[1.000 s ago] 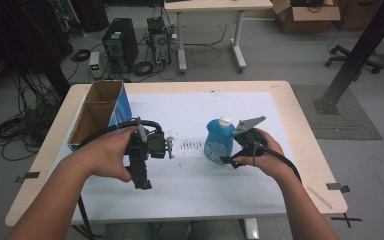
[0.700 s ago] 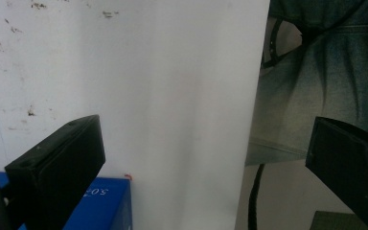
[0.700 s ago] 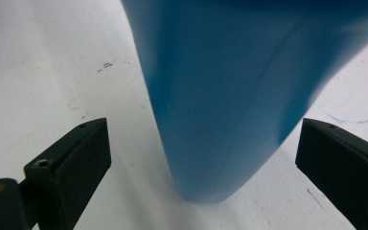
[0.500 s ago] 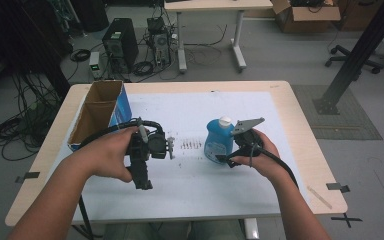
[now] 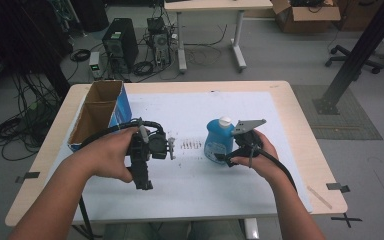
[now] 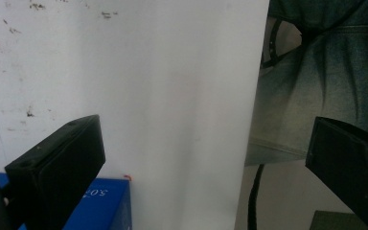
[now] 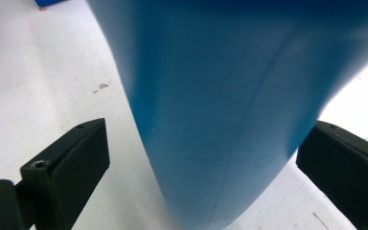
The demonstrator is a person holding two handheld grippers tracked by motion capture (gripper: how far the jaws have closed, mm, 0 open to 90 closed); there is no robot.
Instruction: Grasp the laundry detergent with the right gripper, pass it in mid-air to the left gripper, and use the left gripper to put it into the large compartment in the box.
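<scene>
A light wooden counter (image 5: 300, 130) carries a white sheet (image 5: 195, 115) over most of its top, marked with small dark specks and a short row of printed marks near the middle. Around it lies a grey floor with one black computer tower (image 5: 116, 47), tangled cables, a second table (image 5: 215, 6) farther back, a brown cardboard carton (image 5: 305, 12) and a dark slanted post (image 5: 360, 55) at the right. On the counter stand two things: one open cardboard box (image 5: 100, 112) with a blue side, split into two compartments, at the left edge, and one blue bottle (image 5: 218, 140) with a white cap, upright near the middle of the sheet. Two grippers are held by two hands. The left gripper (image 6: 206, 163) is held above the sheet between box and bottle, its jaws spread wide with nothing between them; its view looks down on the white sheet, the blue box corner and the person's dark trousers beyond the counter edge. The right gripper (image 7: 201, 167) sits just beside the bottle's right side, jaws parted on either side of the bottle's blue body, with a gap visible at the left jaw, so it is not clamped.
</scene>
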